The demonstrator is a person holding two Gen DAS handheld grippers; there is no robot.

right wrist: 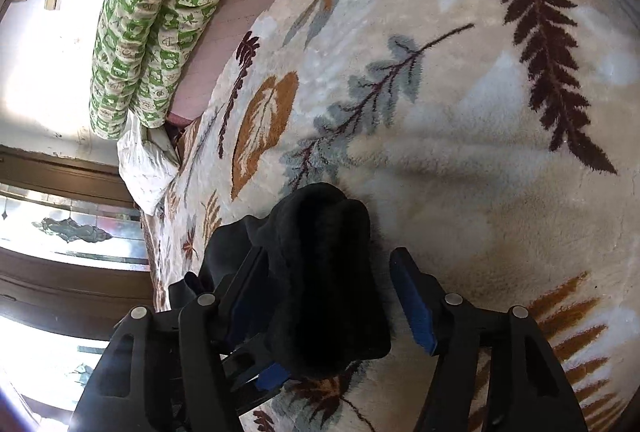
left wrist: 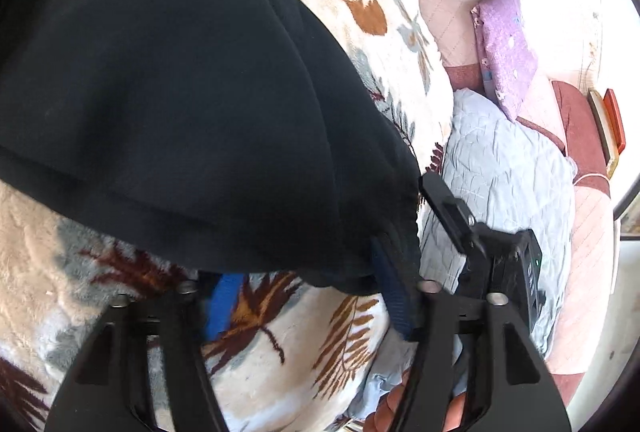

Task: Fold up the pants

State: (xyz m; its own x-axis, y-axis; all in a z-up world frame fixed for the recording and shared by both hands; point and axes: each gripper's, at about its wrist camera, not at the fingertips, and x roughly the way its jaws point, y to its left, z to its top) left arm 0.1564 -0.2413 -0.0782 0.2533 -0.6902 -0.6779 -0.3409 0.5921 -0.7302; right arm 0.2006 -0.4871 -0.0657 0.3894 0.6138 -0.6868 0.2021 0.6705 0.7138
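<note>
The black pants [left wrist: 168, 103] lie spread over the leaf-patterned blanket [left wrist: 280, 352] and fill the upper left of the left wrist view. Their lower right corner drapes over the tips of my left gripper [left wrist: 300, 280]. Its blue pads [left wrist: 224, 304] stand apart with blanket showing between them, so it is open. In the right wrist view a bunched black fold of the pants [right wrist: 320, 292] sits between the fingers of my right gripper [right wrist: 328, 256]. The fold rests against the left finger, with a gap to the right blue pad [right wrist: 414, 308]; the gripper is open. The right gripper's body [left wrist: 496, 256] shows just right of the left one.
A green patterned quilt [right wrist: 152, 19] and a white cloth [right wrist: 148, 167] lie at the blanket's far left edge. A light blue quilted cover [left wrist: 500, 171], a purple pillow [left wrist: 504, 47] and pink bedding [left wrist: 444, 3] lie to the right. A window with a dark frame [right wrist: 60, 224] is at left. A hand [left wrist: 388, 412] shows at the bottom.
</note>
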